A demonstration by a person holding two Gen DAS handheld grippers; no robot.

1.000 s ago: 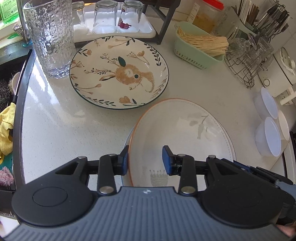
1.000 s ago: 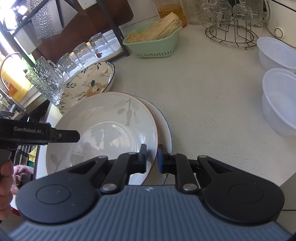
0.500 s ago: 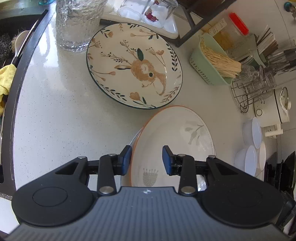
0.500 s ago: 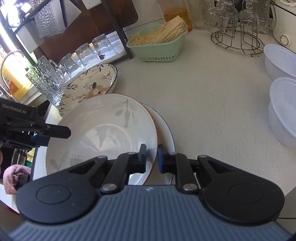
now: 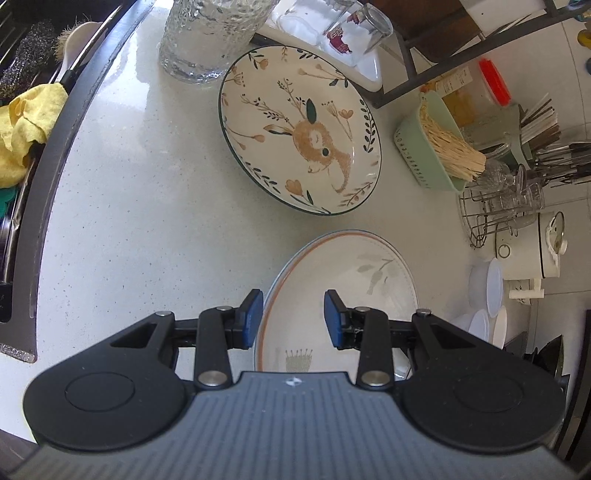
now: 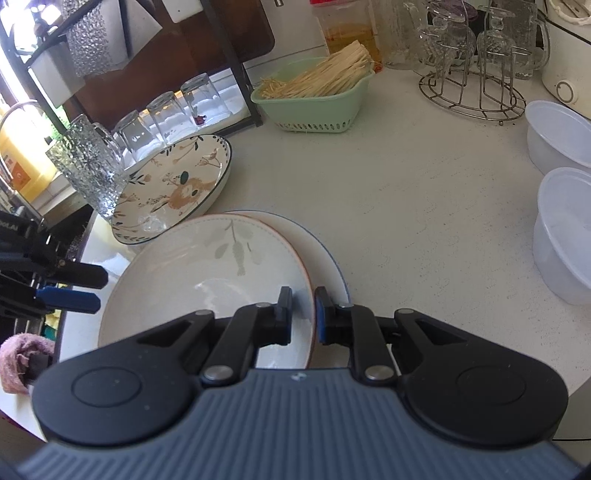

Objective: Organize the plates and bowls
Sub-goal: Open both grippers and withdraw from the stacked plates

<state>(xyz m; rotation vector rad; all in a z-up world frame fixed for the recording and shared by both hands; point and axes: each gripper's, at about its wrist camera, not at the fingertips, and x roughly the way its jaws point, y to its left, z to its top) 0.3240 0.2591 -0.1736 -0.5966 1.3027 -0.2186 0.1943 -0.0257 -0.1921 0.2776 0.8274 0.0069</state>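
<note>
My counter (image 5: 147, 206) looks like pale speckled stone, smooth and a bit shiny. The rabbit plate (image 5: 301, 129) and the orange-rimmed plate (image 6: 207, 273) are glossy ceramic. The tall tumbler (image 5: 210, 33) is bumpy clear glass. The green basket (image 6: 317, 107) is matt plastic. The yellow cloth (image 5: 26, 129) looks soft.

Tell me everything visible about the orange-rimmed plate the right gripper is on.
The orange-rimmed plate is white glazed ceramic by its look, with a thin orange rim line, a pale grey leaf sprig and a small crown-like motif. It lies tilted on a blue-rimmed plate on the speckled counter. The right gripper is shut on its near edge. The left gripper hovers open over its other side, not pressing it.
</note>
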